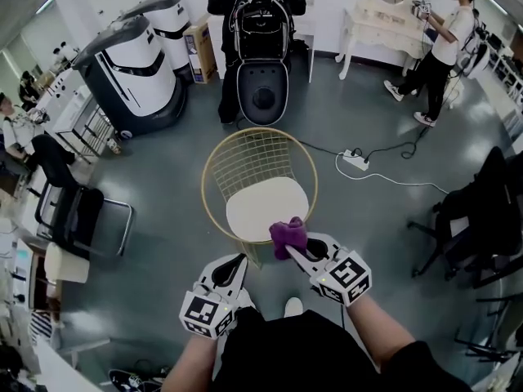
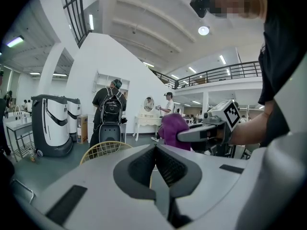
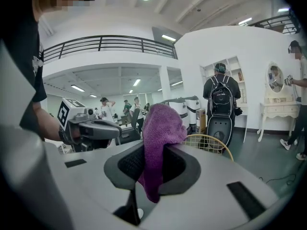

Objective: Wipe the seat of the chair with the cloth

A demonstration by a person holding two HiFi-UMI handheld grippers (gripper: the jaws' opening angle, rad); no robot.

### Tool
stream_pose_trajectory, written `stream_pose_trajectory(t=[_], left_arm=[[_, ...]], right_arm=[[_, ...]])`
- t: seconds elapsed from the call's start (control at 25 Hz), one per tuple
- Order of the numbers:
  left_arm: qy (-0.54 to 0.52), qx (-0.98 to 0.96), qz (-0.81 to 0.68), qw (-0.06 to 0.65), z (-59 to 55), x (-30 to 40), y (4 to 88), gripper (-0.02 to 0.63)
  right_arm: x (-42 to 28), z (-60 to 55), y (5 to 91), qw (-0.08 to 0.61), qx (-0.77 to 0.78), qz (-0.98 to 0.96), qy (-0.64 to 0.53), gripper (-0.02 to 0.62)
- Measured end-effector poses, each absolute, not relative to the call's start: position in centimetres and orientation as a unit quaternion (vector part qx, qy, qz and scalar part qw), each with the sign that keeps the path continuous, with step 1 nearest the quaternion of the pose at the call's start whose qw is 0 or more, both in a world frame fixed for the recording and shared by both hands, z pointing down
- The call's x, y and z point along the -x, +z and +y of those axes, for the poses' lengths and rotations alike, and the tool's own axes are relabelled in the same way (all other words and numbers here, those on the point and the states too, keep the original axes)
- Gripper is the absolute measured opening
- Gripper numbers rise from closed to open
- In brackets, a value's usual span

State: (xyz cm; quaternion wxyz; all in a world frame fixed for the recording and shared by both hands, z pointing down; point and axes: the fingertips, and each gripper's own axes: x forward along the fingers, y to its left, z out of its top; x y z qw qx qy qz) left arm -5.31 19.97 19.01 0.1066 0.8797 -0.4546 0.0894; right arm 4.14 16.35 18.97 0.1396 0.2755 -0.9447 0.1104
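Nothing legible anywhere right now. The left hand-held gripper (image 1: pixel 237 261) and the right hand-held gripper (image 1: pixel 298 254) carry only black-and-white square markers: patterns, with no letters or digits to read. Over by the far wall, any print on the cardboard box (image 1: pixel 200 49) is too small to make out.
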Motion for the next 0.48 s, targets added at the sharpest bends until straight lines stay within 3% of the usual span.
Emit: stream_pose_trajectory(t=[0.48], left_arm=[[0.089,-0.868,-0.478,0.106,22.3,4.6,18.8,0.007]], right_arm=[[-4.2,18.1,18.7,0.137,-0.247,-0.954,0.105,0.074]])
